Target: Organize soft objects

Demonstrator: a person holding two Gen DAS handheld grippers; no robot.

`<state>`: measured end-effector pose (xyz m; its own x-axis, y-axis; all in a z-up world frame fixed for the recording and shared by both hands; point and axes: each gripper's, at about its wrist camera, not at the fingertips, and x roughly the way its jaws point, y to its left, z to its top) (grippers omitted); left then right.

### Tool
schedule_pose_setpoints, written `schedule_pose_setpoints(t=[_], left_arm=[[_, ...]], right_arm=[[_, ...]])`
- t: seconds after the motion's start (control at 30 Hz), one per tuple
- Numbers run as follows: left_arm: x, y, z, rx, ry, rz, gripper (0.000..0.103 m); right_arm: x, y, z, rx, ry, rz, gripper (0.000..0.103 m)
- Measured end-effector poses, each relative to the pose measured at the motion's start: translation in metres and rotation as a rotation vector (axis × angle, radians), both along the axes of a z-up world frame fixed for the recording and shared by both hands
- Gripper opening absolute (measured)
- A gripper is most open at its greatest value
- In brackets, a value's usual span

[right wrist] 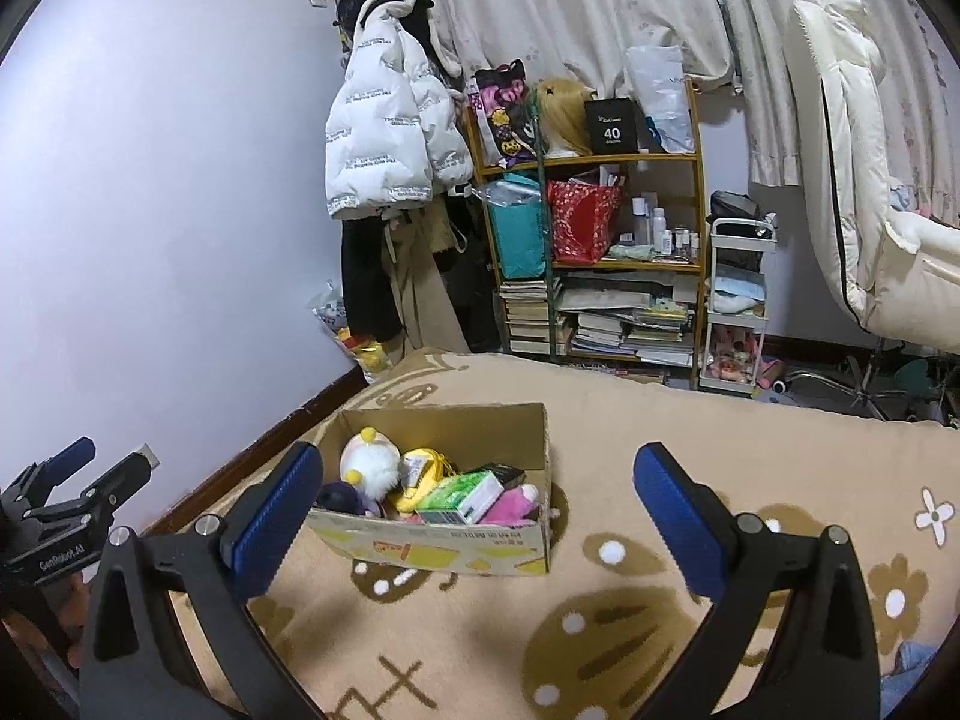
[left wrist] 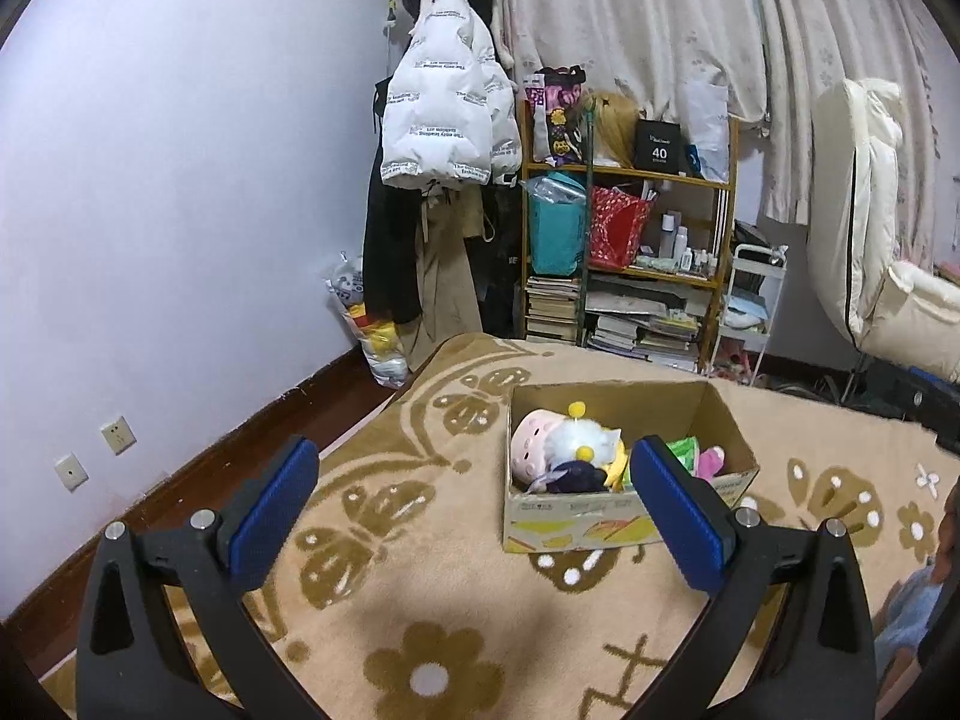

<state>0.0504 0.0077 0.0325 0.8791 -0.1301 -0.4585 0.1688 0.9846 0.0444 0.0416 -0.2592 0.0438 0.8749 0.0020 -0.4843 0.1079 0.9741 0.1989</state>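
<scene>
From my feed I read "40" in white on a small black box [left wrist: 659, 147] on the top shelf, clear in both wrist views. The white puffer jacket [left wrist: 447, 102] hanging beside the shelf carries repeated printed lines; I make out "The only leading", the rest too small. In the right wrist view, the left gripper [right wrist: 90, 468] body bears "GenRobot.AI". The cardboard box [right wrist: 444, 546] front has printing I cannot read.
</scene>
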Motion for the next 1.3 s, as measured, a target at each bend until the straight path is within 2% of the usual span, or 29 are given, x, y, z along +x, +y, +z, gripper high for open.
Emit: schedule_pose_setpoints(t=[0.4, 0.73, 1.3], left_arm=[[-0.006, -0.007, -0.013, 0.023, -0.059, -0.02, 0.103], [0.0, -0.011, -0.024, 0.053, -0.026, -0.041, 0.102], [0.001, -0.009, -0.025, 0.043, -0.012, -0.023, 0.102]], right_arm=[[-0.002, -0.002, -0.007, 0.032, -0.011, 0.007, 0.103], [0.003, -0.002, -0.014, 0.034, 0.001, 0.009, 0.103], [0.009, 0.003, -0.023, 0.029, 0.02, 0.019, 0.103]])
